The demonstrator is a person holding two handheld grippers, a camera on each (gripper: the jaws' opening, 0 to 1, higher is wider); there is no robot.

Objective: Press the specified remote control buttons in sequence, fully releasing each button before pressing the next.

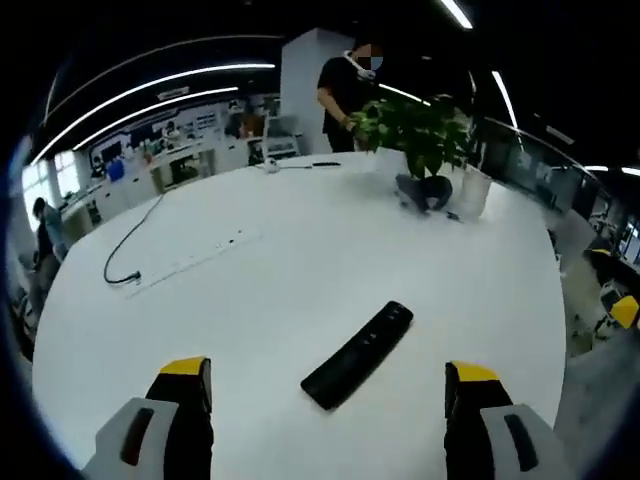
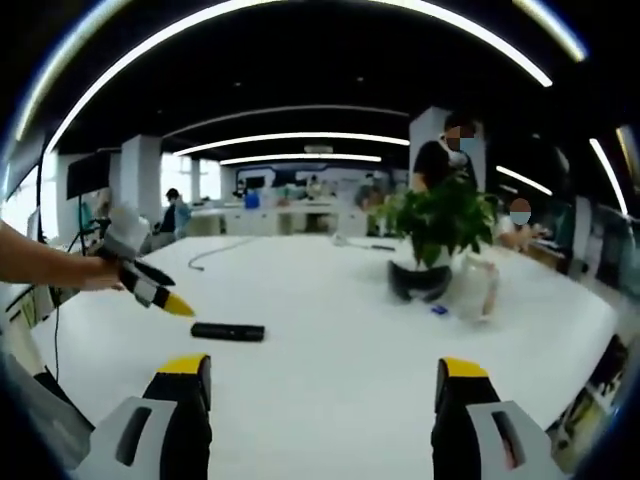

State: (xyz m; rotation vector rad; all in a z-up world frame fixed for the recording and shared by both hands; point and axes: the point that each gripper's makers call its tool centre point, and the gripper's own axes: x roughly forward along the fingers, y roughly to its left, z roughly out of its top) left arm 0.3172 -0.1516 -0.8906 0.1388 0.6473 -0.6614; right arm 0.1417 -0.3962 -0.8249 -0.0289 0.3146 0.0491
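Here I hold my left gripper [image 1: 330, 385] wide open and empty, the black remote control [image 1: 358, 354] lying flat on the white table [image 1: 300, 250] between its jaws. My right gripper [image 2: 325, 385] also gapes empty, well back from the remote, near a potted plant [image 2: 440, 225].

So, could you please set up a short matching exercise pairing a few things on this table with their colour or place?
Things:
1. remote control
2. potted plant
3. black cable
4. left gripper

Descriptions:
A. green leaves, at the table's far side
B. open, yellow-tipped jaws
C. black bar lying flat on the white table
D. trails off the table's left part

Pairs: 1-C, 2-A, 3-D, 4-B
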